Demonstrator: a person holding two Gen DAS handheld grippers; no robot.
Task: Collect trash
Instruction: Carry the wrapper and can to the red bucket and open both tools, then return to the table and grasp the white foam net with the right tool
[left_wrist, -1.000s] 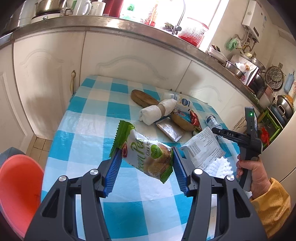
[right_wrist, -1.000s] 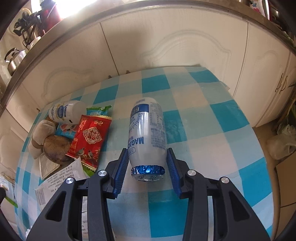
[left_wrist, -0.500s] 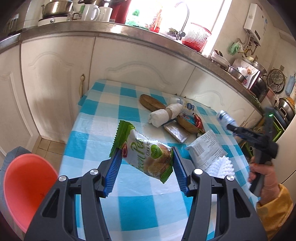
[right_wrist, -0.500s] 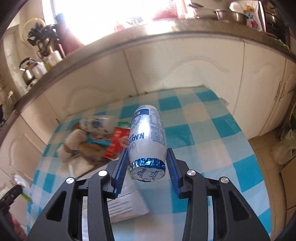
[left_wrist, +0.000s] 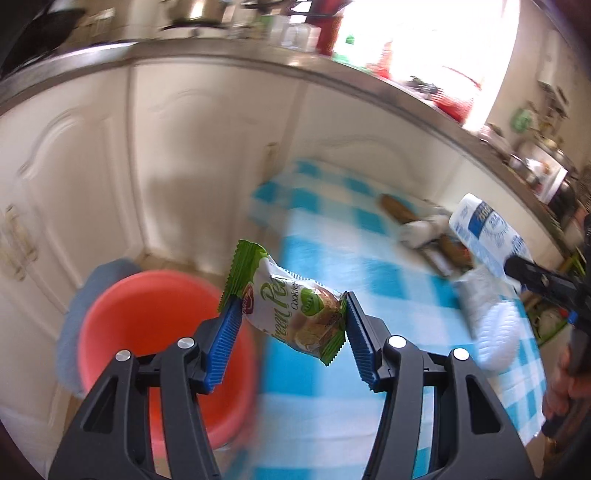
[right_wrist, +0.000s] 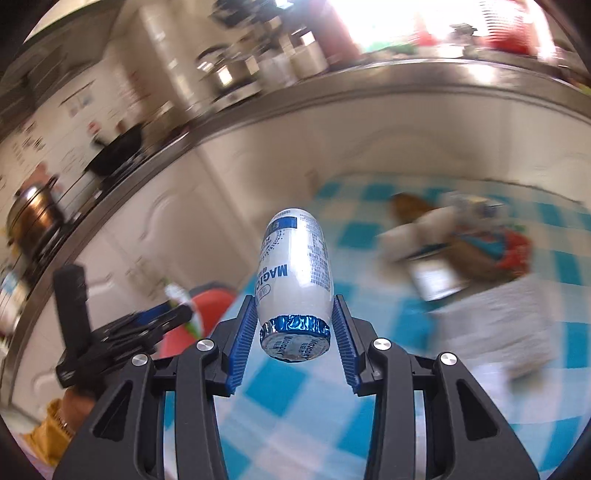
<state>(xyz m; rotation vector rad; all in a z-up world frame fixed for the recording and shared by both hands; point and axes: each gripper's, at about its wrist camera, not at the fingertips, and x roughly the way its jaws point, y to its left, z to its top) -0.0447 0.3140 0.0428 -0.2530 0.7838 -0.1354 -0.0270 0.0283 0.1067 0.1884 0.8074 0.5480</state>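
Left gripper (left_wrist: 291, 325) clamped on cookie wrapper (left_wrist: 295, 306), right gripper (right_wrist: 294, 325) on milk bottle (right_wrist: 295, 266); release squarely over blurred, probably open red bin (left_wrist: 147, 321).

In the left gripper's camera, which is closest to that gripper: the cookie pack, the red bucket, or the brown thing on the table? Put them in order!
1. Cookie pack: held between the left gripper's pads.
2. Red bucket: just below, on the left.
3. Brown thing: far across the table, upper right.

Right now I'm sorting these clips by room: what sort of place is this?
Most likely a home kitchen: white cabinets under a steel counter, cooking pots, and a checked-cloth table.
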